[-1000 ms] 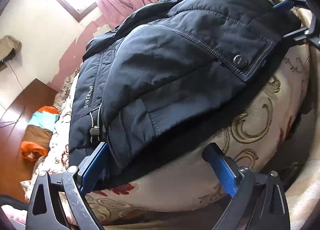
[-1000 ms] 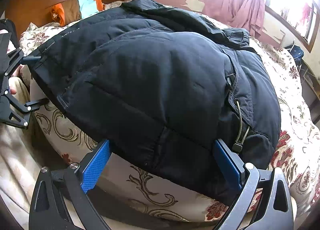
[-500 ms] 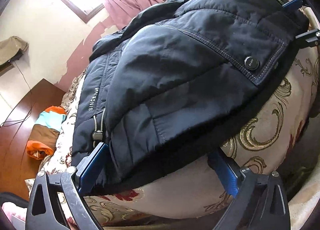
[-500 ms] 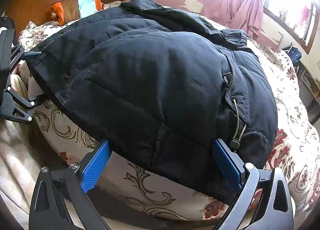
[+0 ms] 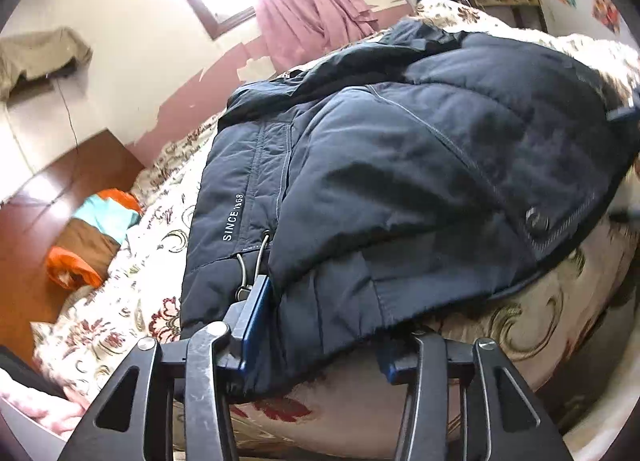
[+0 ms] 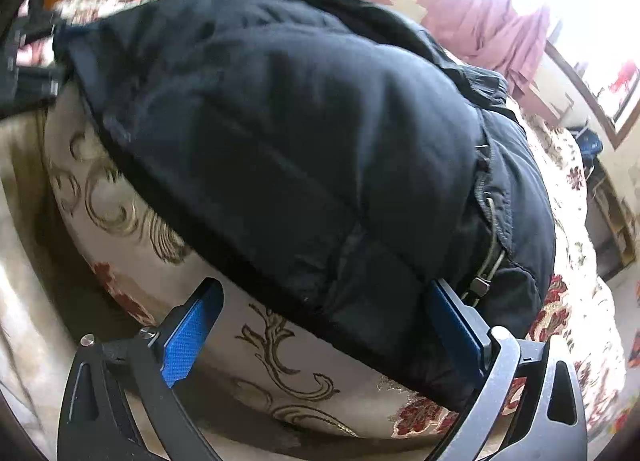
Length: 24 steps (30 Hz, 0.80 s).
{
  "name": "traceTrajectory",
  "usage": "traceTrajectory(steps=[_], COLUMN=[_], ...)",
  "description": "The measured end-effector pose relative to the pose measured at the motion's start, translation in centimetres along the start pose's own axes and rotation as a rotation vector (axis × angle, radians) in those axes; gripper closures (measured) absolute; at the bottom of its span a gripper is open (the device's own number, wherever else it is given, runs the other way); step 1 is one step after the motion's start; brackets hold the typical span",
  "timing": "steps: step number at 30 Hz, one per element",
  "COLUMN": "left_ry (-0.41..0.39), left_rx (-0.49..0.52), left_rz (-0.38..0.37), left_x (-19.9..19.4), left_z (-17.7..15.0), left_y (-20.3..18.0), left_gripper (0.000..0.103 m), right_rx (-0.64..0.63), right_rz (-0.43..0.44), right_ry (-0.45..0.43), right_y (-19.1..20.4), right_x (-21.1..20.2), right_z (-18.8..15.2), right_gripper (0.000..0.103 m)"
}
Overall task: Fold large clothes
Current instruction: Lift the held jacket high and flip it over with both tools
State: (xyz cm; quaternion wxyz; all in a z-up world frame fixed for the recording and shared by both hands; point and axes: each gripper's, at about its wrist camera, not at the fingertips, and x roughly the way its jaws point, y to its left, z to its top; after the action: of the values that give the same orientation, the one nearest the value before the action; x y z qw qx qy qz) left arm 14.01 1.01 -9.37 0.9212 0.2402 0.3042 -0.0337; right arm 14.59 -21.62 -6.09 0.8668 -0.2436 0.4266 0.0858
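Here, a navy padded jacket point(image 5: 400, 189) lies heaped on a floral-patterned bed point(image 5: 132, 325), its hem hanging over the near edge of the mattress. The left hand-held gripper point(image 5: 320, 325) has closed in on a fold of the hem near the drawcord toggle point(image 5: 244, 289); one blue pad shows pressed against the cloth while the other is mostly hidden under it, so a firm pinch looks likely but cannot be confirmed. In the right wrist view, the right hand-held gripper point(image 6: 320, 329) stands wide, one blue pad bare over the bedspread and the other tucked against the jacket's point(image 6: 304, 133) lower corner by a second toggle point(image 6: 480, 285).

The jacket looks bulky, soft and springy, with a smooth shell that may slide between the pads. A thick layered hem gives the best purchase; a single thin layer would probably slip. The cords and a snap button point(image 5: 534, 219) could snag. Puffed filling is likely to resist a crisp crease, so folds may need pressing flat. A striped orange bundle point(image 5: 92, 237) lies near the headboard, well apart from the work.
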Motion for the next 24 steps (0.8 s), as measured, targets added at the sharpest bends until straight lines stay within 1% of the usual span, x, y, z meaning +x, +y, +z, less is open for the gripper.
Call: traceTrajectory(steps=[3,6,9,12,14,15,16,18,19,20,24], left_ry=[0.0,-0.005,-0.008,-0.008,-0.009,-0.01,-0.011,-0.013,-0.015,-0.016,-0.028], left_rx=[-0.012,-0.019,-0.025,-0.032,-0.036,-0.038,-0.04,-0.044,-0.047,-0.048,-0.057], left_rz=[-0.011,-0.015,-0.016,-0.019,-0.016,-0.015,-0.015,-0.012,-0.013,-0.014,-0.009], left_x=[0.0,-0.1,-0.2,-0.2,-0.3,-0.3,-0.3,-0.4,-0.4,-0.5,-0.7], left_z=[0.3,0.5,0.6,0.6,0.6,0.6,0.6,0.6,0.6,0.6,0.8], left_y=[0.1,0.2,0.3,0.4,0.3,0.3,0.3,0.4,0.4,0.5,0.6], left_gripper=[0.063,0.064,0.064,0.064,0.064,0.064,0.064,0.064,0.064,0.065,0.066], right_rx=[-0.041,-0.062,-0.066,-0.055,-0.086,-0.095,-0.096,-0.087,-0.08,-0.073,-0.056], right_rz=[-0.041,-0.122,-0.223,-0.248,-0.303,-0.323,-0.342,-0.36,-0.377,-0.389,-0.407], right_ry=[0.024,0.04,0.023,-0.004,-0.023,-0.035,-0.056,-0.102,-0.133,-0.167,-0.264], right_y=[0.9,1.3,1.4,1.3,1.9,2.1,2.3,2.4,2.4,2.3,2.4], right_x=[0.6,1.4,1.7,1.6,1.6,1.5,1.2,0.2,-0.4,-1.1,-2.8], right_z=[0.0,0.2,0.3,0.3,0.2,0.2,0.2,0.3,0.3,0.2,-0.1], right_gripper=[0.002,0.002,0.002,0.003,0.004,0.007,0.012,0.013,0.016,0.021,0.032])
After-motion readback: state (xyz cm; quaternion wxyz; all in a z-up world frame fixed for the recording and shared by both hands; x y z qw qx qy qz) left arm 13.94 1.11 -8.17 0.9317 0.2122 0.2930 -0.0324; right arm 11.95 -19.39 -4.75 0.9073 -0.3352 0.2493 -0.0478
